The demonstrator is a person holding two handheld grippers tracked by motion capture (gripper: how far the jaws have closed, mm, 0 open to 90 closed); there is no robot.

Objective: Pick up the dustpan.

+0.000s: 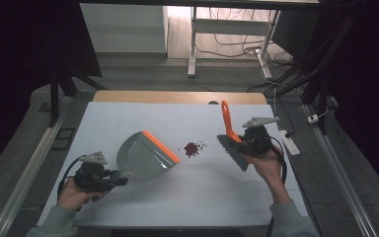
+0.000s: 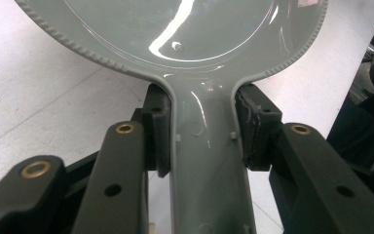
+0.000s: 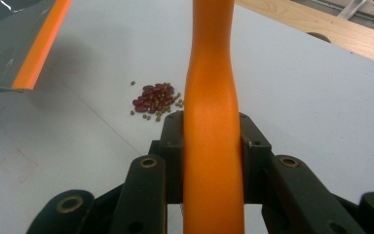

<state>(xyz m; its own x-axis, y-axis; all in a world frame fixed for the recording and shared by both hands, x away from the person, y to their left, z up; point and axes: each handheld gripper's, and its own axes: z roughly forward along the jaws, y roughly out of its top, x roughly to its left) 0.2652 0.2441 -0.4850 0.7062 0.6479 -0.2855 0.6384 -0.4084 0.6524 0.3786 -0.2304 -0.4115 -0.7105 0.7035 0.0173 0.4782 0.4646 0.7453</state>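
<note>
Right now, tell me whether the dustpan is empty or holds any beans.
Empty as far as shown: the dustpan has a bare grey inside, and the beans lie on the table beside its orange lip.

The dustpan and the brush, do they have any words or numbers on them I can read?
None: no word, number or label can be read on the grey dustpan, its handle, or the orange brush handle. The white table carries no readable text either.

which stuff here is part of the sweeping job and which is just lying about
In the job: dustpan in the left tongs; brush in the right tongs; pile of beans on the table.

Lying about: power strip; cables on the floor; white desk frame.
</note>
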